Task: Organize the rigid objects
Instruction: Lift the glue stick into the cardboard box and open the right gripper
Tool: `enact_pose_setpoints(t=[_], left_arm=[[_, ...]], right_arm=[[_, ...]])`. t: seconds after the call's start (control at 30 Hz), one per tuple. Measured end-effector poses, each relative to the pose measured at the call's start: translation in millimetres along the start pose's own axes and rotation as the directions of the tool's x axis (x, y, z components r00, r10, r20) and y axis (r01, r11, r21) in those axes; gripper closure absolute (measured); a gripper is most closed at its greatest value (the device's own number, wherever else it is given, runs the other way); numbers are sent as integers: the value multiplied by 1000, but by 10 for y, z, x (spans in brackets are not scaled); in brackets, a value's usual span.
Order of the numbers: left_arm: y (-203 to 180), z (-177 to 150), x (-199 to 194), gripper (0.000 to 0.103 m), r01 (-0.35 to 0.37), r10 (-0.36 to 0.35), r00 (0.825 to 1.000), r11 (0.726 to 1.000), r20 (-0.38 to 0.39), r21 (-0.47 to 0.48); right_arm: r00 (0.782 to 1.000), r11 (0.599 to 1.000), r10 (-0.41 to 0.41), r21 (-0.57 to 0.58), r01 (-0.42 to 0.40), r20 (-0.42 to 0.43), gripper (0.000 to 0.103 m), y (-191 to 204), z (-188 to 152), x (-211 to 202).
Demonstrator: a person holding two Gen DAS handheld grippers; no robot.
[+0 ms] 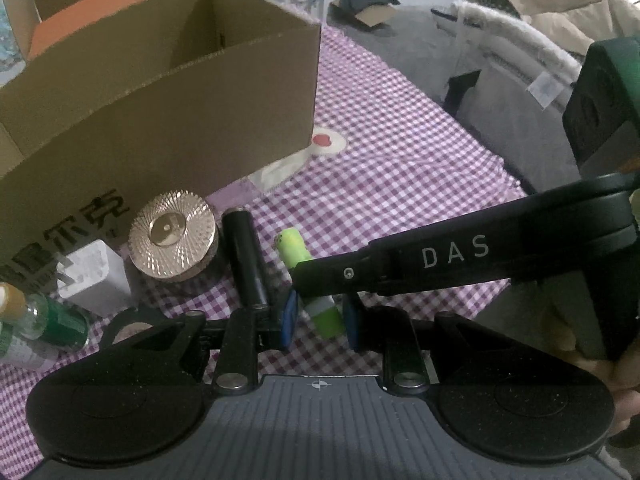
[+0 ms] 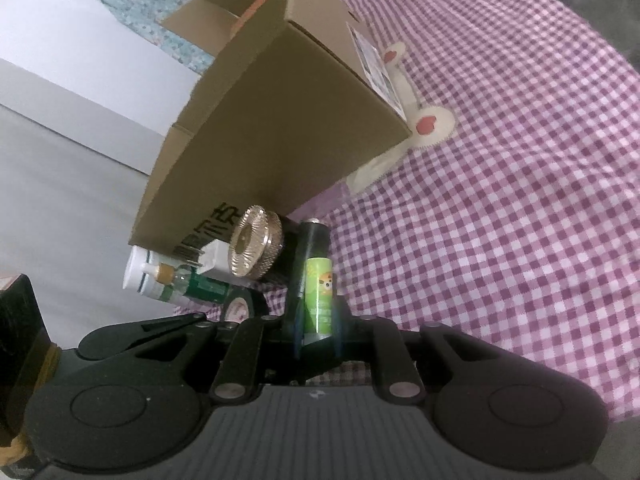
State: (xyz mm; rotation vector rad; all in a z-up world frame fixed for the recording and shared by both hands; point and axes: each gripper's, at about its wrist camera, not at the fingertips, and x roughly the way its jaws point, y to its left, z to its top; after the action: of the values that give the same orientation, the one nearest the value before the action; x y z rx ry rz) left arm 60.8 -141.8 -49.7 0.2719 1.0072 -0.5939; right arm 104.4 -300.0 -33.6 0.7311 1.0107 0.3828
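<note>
A lime-green tube lies on the purple checked cloth. Its near end sits between the blue pads of my left gripper, which is shut on it. My right gripper reaches in from the right and crosses the tube's middle. In the right wrist view the green tube stands between the fingers of my right gripper, which is also shut on it. An open cardboard box stands just behind. A black tube lies to the left of the green one.
A gold ribbed round lid, a white charger, a green bottle and a black tape roll crowd the box's front. An orange box stands behind. Coats lie at the far right. Checked cloth stretches away to the right.
</note>
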Motion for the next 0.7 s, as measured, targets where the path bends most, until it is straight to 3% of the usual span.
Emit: enact_pose_setpoints(t=[0.37,0.57,0.7], left_arm=[[10,179,-623,80,-25,23,987,1000,159,14],[252,402,-1021,80,-96,98,963,995,250,-20],[551,600,-1148,80,-141,153,956,988,250,-67]], right_arm=[[992,995,59,-90,-50,108,86,456,121,-469],[980,974,130,-203,-98,151,86,972,390,-581],[979,950,161,-290,-119,127,86,1366,663,-404]])
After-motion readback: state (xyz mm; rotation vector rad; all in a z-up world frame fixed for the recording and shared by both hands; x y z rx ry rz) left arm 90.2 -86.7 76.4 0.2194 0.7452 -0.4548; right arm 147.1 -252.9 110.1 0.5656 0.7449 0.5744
